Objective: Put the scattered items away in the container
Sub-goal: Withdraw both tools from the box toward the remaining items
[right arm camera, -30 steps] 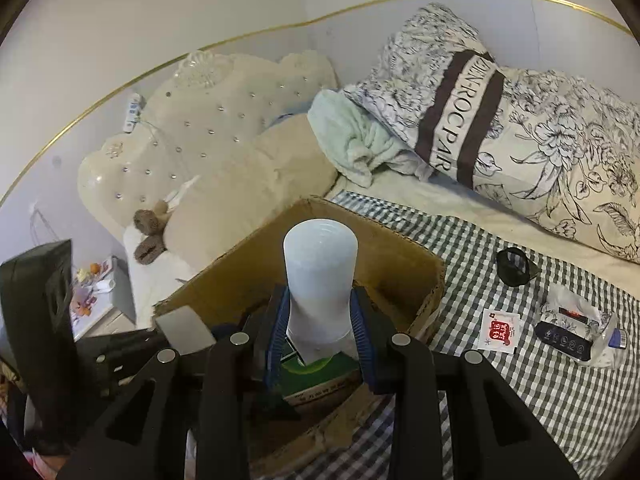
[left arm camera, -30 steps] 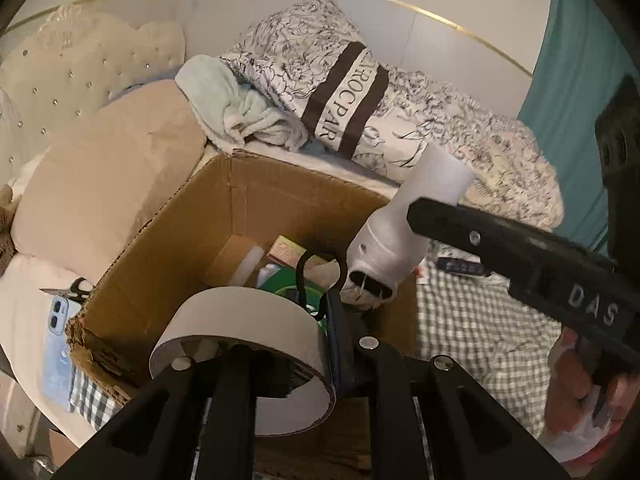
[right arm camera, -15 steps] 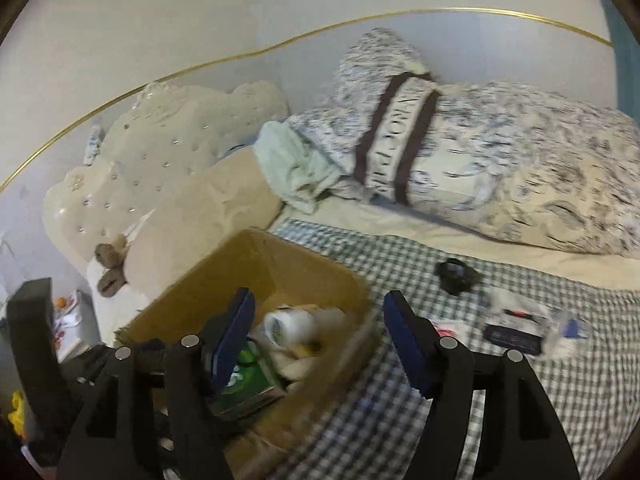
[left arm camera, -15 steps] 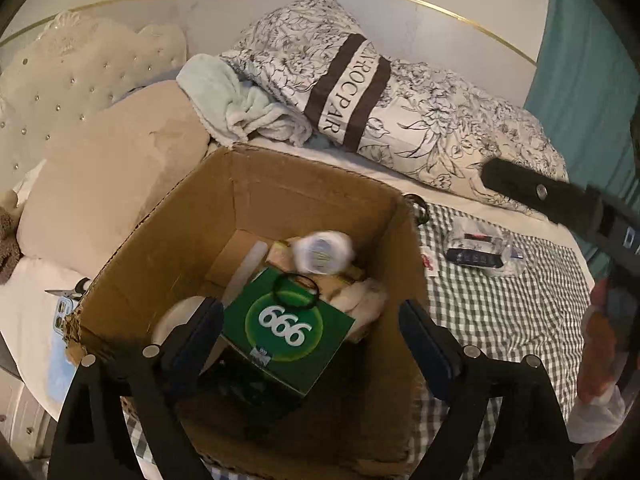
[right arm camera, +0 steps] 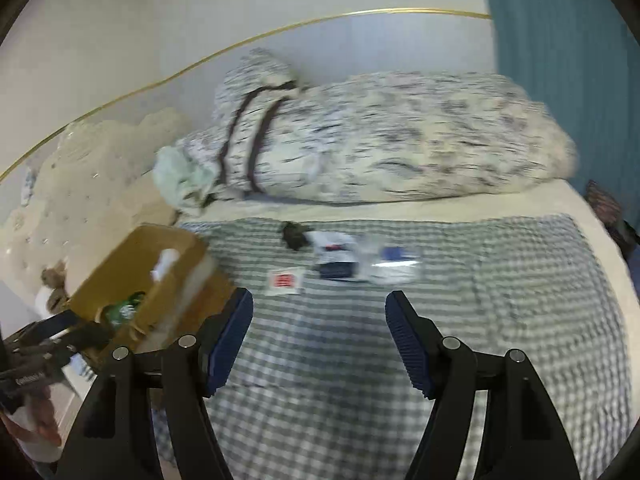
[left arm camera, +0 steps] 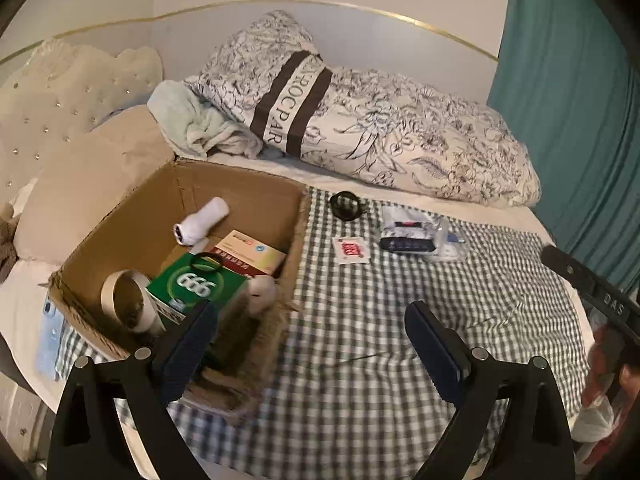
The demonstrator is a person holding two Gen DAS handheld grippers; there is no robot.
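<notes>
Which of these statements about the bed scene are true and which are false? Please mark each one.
1. The roll of tape lies inside the cardboard box. True.
2. The white bottle stands on the checked cloth. False: it lies inside the box.
3. The red and white sachet lies on the cloth, outside the box. True.
4. The right tool holds the green 666 box. False: nothing is between its pads.
5. The left tool holds nothing. True.

Open checked blanket [left arm camera: 400, 340] lies bare in the foreground; the cardboard box [left arm camera: 240, 184] walls off its left side, the rolled duvet [left arm camera: 400, 136] its far edge.
</notes>
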